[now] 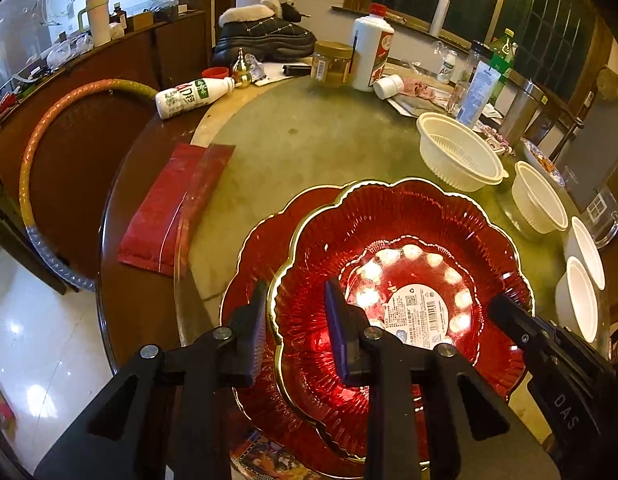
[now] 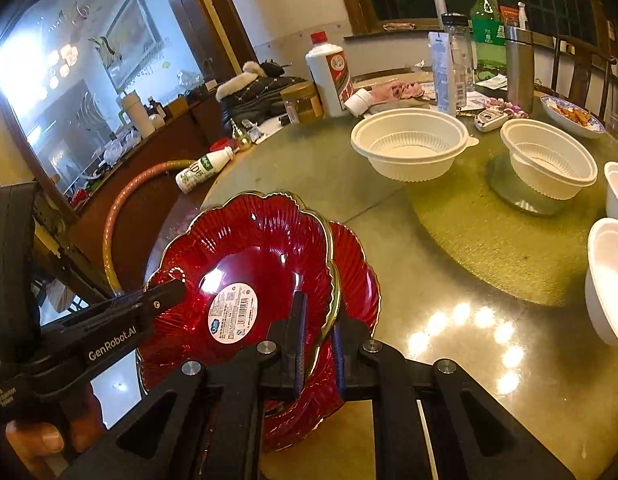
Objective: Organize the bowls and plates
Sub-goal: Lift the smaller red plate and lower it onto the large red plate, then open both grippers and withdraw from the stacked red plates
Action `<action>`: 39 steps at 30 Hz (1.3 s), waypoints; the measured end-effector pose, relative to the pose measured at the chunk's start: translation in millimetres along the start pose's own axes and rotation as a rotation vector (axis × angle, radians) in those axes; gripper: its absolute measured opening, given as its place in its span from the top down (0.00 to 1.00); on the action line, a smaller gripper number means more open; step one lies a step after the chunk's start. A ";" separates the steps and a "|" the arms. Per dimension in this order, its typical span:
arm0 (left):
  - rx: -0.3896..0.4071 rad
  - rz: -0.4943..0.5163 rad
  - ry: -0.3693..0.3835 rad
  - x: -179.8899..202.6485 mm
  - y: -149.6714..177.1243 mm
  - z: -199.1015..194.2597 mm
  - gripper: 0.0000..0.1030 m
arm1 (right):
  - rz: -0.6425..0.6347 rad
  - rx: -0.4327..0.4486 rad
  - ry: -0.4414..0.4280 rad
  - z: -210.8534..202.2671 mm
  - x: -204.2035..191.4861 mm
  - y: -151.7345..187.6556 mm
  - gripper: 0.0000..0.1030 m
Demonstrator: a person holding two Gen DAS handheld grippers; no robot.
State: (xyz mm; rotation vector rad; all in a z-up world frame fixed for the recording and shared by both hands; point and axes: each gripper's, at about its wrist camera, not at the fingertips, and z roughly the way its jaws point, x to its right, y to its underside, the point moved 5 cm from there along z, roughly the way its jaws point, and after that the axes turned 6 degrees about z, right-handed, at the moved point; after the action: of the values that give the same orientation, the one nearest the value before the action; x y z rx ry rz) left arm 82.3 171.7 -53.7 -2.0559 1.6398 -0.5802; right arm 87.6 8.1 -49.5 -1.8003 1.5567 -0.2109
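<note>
Two red scalloped plates with gold rims are stacked near the table's front edge. The upper plate [image 1: 401, 280] [image 2: 245, 272] carries a white round label. The lower plate [image 1: 253, 264] [image 2: 357, 276] sticks out from under it. My left gripper [image 1: 297, 328] stands open astride the upper plate's left rim, one finger outside, one inside. My right gripper [image 2: 317, 344] is narrowly open around the upper plate's right rim; its finger shows in the left wrist view [image 1: 509, 316]. Several white plastic bowls [image 1: 457, 152] [image 2: 409, 144] stand at the right.
A round glass turntable [image 1: 309, 128] sits on the table. At the back stand a white liquor bottle [image 1: 371, 48], a jar [image 1: 331, 62], a lying milk bottle [image 1: 189, 96] and a boot [image 1: 261, 36]. A red packet [image 1: 173, 208] lies left. A wooden chair [image 1: 69, 152] stands left.
</note>
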 end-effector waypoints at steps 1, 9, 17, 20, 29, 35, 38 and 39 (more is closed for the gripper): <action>-0.002 0.002 -0.001 0.6 0.4 1.2 0.76 | -0.002 -0.004 0.003 1.7 0.4 0.7 0.89; -0.022 0.010 -0.013 0.4 7.2 8.3 0.76 | -0.007 -0.036 0.011 12.5 3.9 1.6 0.89; -0.025 0.012 -0.019 -1.1 8.8 9.7 0.76 | -0.016 -0.042 0.015 16.0 2.0 0.7 0.89; -0.026 0.014 -0.021 -1.9 9.0 10.3 0.76 | -0.016 -0.044 0.016 16.5 1.6 1.1 0.89; -0.037 0.025 -0.030 -2.2 12.3 12.5 0.76 | -0.016 -0.058 0.023 20.3 1.9 1.5 0.89; -0.042 0.034 -0.039 -0.5 13.6 13.5 0.76 | -0.015 -0.063 0.026 21.0 2.2 2.2 0.89; -0.047 0.036 -0.041 -0.3 13.3 14.5 0.76 | -0.015 -0.067 0.028 22.1 2.8 1.7 0.88; -0.046 0.036 -0.043 -0.2 12.9 14.3 0.76 | -0.017 -0.067 0.032 22.6 2.7 1.7 0.88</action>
State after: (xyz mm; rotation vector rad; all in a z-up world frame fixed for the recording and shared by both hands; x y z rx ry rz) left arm 80.3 170.5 -72.8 -2.0525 1.6764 -0.4873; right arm 99.6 15.0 -67.6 -1.8711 1.5886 -0.1987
